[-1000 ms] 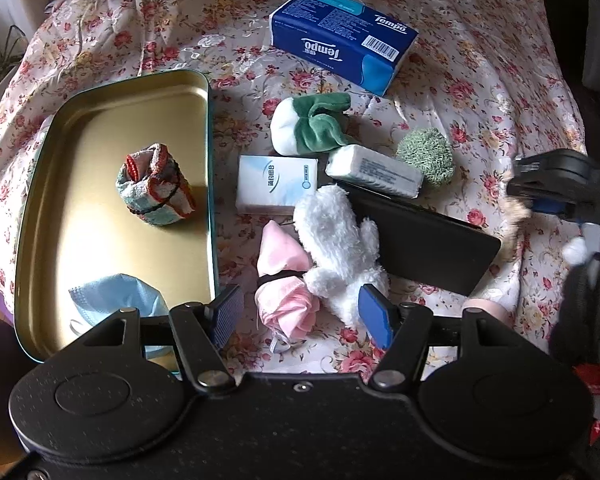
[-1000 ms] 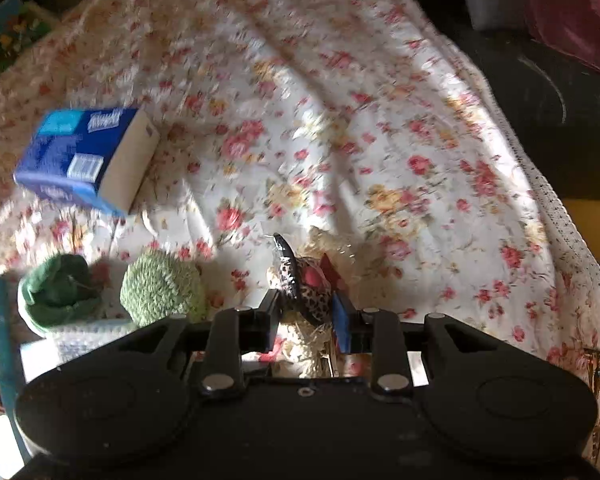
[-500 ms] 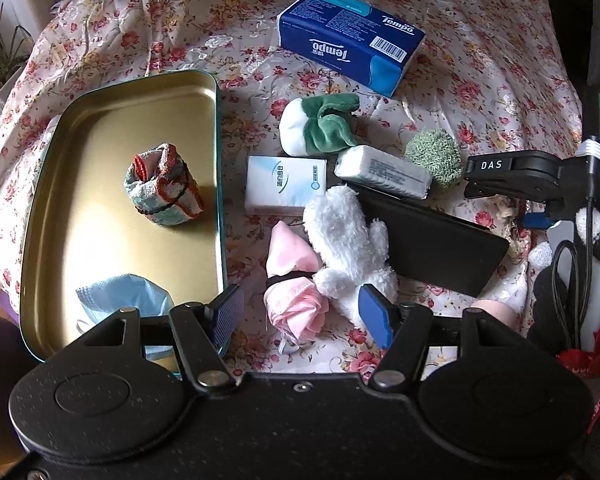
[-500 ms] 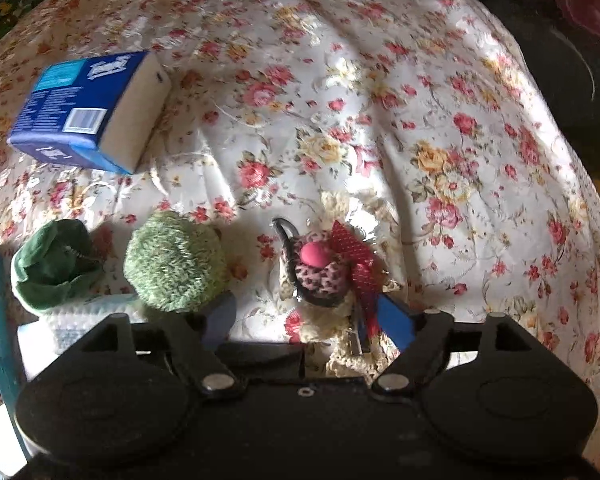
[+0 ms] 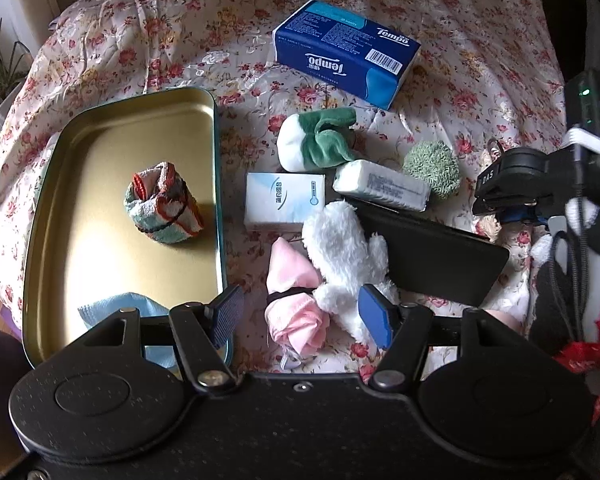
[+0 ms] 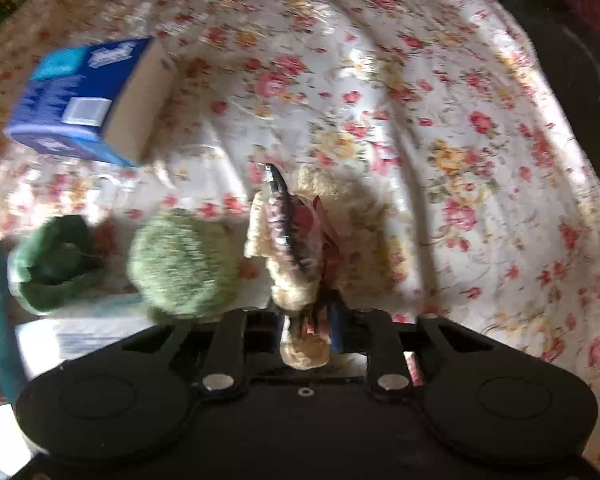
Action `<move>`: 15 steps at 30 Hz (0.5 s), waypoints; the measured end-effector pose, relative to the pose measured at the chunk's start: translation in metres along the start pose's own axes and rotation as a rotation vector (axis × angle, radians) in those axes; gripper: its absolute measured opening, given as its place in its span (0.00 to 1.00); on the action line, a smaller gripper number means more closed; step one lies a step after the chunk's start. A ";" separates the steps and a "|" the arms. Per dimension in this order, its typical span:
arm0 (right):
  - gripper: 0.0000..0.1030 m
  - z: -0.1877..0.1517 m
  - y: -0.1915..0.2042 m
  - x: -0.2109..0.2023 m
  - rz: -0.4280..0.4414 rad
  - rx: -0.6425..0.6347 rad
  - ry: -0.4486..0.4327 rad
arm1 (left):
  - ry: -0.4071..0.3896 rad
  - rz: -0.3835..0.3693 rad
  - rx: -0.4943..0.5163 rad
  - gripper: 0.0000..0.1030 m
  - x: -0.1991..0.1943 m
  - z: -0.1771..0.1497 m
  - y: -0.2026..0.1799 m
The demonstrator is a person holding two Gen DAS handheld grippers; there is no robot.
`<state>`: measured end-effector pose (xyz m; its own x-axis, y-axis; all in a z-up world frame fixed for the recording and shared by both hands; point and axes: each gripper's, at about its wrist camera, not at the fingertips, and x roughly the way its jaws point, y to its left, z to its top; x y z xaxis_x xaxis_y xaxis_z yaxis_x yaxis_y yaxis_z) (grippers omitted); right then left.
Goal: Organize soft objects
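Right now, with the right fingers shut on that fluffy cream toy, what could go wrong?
1. The right gripper pinches only the near end of the cream toy, so it may slip out.
2. Carried to the gold tray, it could snag the green pom-pom close beside it.

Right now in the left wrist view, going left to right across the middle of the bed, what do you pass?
Gold tray → rolled cloth → small white packet → long white packet → green puff → right gripper.
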<state>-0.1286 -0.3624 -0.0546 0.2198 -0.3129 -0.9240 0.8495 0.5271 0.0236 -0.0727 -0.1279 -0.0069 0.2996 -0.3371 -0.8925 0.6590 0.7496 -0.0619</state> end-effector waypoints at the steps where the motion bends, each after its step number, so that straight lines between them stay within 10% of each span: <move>1: 0.18 0.000 0.001 -0.005 0.011 -0.007 -0.012 | 0.001 0.002 0.000 0.59 0.001 0.000 0.000; 15: 0.18 -0.009 0.037 -0.035 -0.020 -0.148 -0.121 | 0.040 0.003 -0.010 0.59 0.012 0.000 -0.003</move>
<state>-0.1090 -0.3249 -0.0249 0.2677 -0.4125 -0.8707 0.7764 0.6275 -0.0587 -0.0708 -0.1341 -0.0178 0.2737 -0.3122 -0.9097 0.6511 0.7564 -0.0637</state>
